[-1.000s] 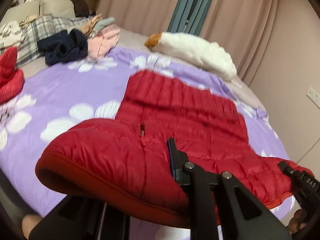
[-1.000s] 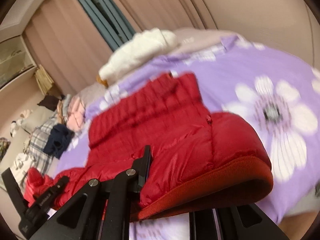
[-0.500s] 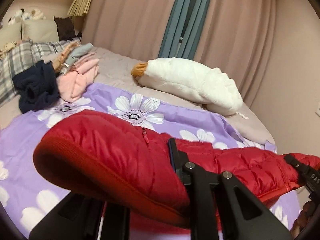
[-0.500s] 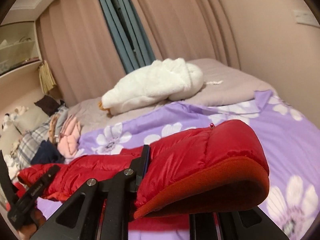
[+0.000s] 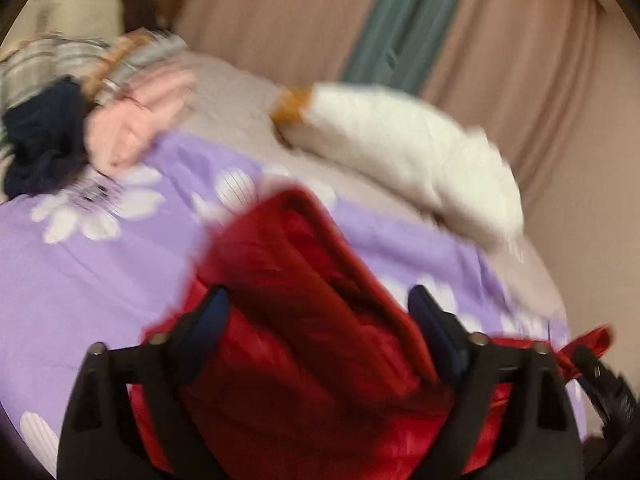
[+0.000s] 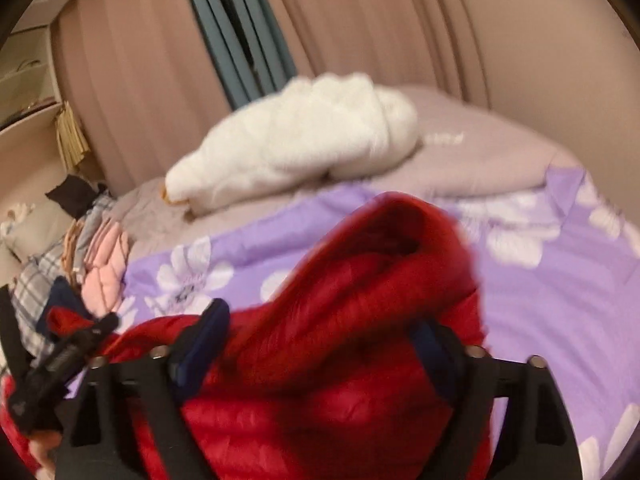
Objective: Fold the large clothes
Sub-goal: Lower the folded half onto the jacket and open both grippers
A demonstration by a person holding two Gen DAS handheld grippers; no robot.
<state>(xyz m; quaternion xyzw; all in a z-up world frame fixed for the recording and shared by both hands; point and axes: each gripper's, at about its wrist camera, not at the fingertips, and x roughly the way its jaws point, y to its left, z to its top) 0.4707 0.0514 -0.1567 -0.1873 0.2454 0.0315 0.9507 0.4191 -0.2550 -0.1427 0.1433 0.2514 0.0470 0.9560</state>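
Red quilted jacket (image 5: 304, 320) lies doubled on the purple floral quilt (image 5: 88, 280), directly ahead of both grippers, long axis running between them. Left gripper (image 5: 320, 320) and right gripper (image 6: 320, 332) have just sprung wide, straddling the fold without pinching. Bare quilt surrounds the jacket; the white plush (image 5: 408, 148) lies beyond.

We see a big bed (image 5: 240, 92) with a grey cover, and a purple blanket (image 5: 100, 272) with white flowers is spread over the near part of it. A red puffy jacket (image 5: 304, 320) lies on the purple blanket, folded over on itself. Farther back a fluffy white coat (image 6: 296, 136) lies on the grey cover, and at the left side we see a pile of clothes (image 5: 132, 120), with pink ones next to a dark blue one (image 5: 44, 140).
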